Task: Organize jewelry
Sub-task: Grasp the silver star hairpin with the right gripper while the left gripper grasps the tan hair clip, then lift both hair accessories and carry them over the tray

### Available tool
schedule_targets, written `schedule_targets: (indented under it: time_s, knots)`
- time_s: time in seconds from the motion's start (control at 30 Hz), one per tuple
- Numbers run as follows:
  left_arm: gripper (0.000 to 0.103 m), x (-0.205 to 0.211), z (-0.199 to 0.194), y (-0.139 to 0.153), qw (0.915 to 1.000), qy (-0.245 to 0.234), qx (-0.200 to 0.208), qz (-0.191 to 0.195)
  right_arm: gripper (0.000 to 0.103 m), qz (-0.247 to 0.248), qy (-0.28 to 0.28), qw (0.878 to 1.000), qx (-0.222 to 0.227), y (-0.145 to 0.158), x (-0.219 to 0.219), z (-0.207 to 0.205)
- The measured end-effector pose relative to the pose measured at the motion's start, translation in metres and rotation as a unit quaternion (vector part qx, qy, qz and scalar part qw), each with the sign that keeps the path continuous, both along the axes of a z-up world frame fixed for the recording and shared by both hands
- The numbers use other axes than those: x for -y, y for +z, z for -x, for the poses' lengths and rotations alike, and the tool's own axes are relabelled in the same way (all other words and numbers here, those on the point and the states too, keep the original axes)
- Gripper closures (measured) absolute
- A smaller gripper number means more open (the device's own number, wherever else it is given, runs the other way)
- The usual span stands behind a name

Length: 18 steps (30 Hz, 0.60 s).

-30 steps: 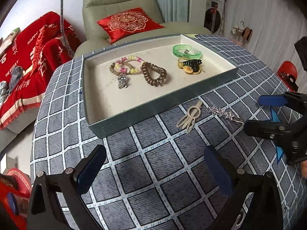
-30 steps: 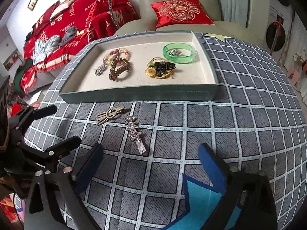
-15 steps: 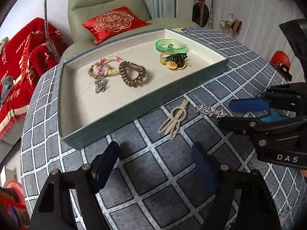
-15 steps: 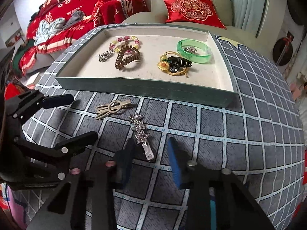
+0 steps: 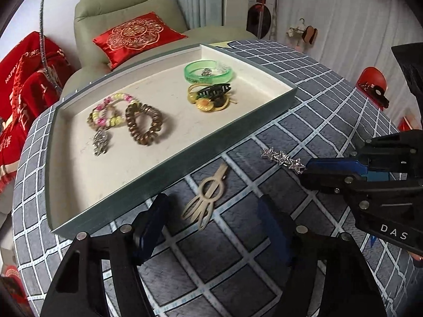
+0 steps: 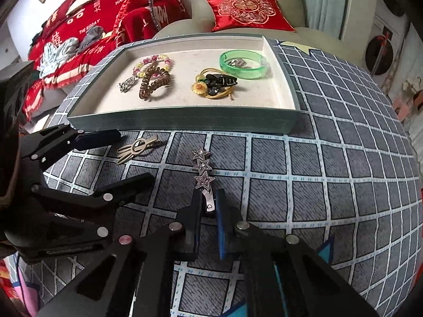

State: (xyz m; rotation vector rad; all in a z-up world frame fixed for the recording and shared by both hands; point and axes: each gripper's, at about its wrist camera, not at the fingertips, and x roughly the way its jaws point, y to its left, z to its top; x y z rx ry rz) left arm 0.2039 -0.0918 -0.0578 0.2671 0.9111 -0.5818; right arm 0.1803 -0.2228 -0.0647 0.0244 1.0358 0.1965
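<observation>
A silver star hair clip (image 6: pixel 203 171) lies on the checked tablecloth; my right gripper (image 6: pixel 207 203) is shut on its near end. It also shows in the left wrist view (image 5: pixel 283 157), with the right gripper (image 5: pixel 309 170) at its right end. A bronze hair clip (image 5: pixel 207 196) lies just in front of the tray; my left gripper (image 5: pixel 211 222) is open around its near end, low over the cloth. The grey-green tray (image 5: pixel 169 163) holds a beaded bracelet (image 5: pixel 111 112), a brown coil tie (image 5: pixel 144 124), a green bangle (image 5: pixel 208 72) and a black claw clip (image 5: pixel 214 91).
The round table's edge curves close on the right (image 6: pixel 396 121). A green armchair with a red cushion (image 6: pixel 248 13) stands behind the tray. A red blanket (image 6: pixel 87 26) lies at the back left.
My right gripper moved forward and closed on the star clip's end. My left gripper moved forward and down, bringing its open fingers around the bronze clip.
</observation>
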Motion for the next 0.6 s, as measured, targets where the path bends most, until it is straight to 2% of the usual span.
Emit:
schedule_targets:
  time_s: [0.07, 0.2, 0.6]
  knots:
    - [0.026, 0.001, 0.000, 0.001, 1.0000, -0.001, -0.001, 0.002, 0.092, -0.002, -0.002, 1.000, 0.000, 0.000, 0.000, 0.000]
    - [0.068, 0.002, -0.001, 0.004, 1.0000, -0.003, -0.001, 0.002, 0.092, -0.004, -0.004, 1.000, 0.001, 0.000, -0.001, 0.000]
    - [0.069, -0.014, 0.012, 0.014, 0.9987, 0.037, 0.000, 0.036, 0.092, -0.018, -0.013, 1.000, 0.017, 0.016, 0.004, 0.011]
